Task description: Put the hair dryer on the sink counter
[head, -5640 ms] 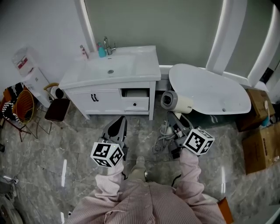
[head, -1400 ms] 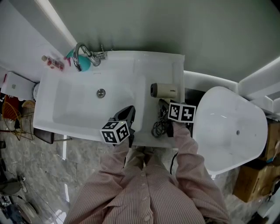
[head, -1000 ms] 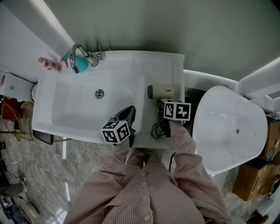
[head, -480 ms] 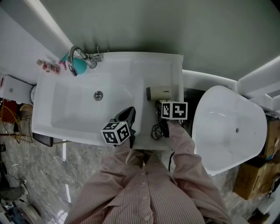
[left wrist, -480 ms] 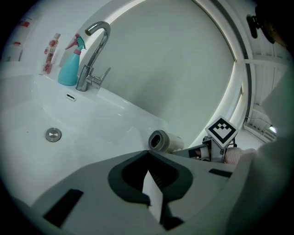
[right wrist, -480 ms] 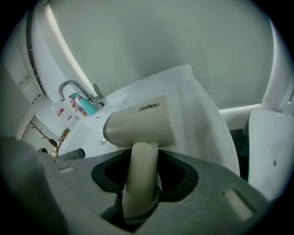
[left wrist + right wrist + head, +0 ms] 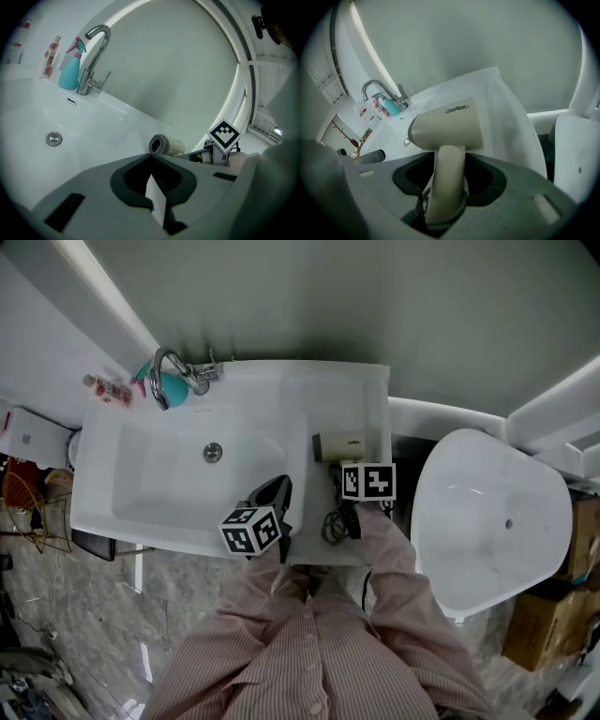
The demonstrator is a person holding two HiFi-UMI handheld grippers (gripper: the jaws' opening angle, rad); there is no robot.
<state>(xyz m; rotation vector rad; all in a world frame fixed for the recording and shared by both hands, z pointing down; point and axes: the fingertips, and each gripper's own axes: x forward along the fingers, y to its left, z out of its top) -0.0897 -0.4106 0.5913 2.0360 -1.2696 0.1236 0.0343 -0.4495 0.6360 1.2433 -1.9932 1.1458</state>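
We had brought the hair dryer (image 7: 339,447) to rest on the sink counter (image 7: 375,390), right of the basin (image 7: 178,474). Our right gripper (image 7: 450,161) was opening, the handle (image 7: 447,187) loose between its jaws. Our left gripper (image 7: 152,157) stayed closed and empty. Delivery looked nearly finished.

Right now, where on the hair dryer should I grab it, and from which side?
Grip the handle, coming from the front of the sink counter. The hair dryer lies barrel crosswise, its slim handle pointing back at you; the barrel is much fatter.
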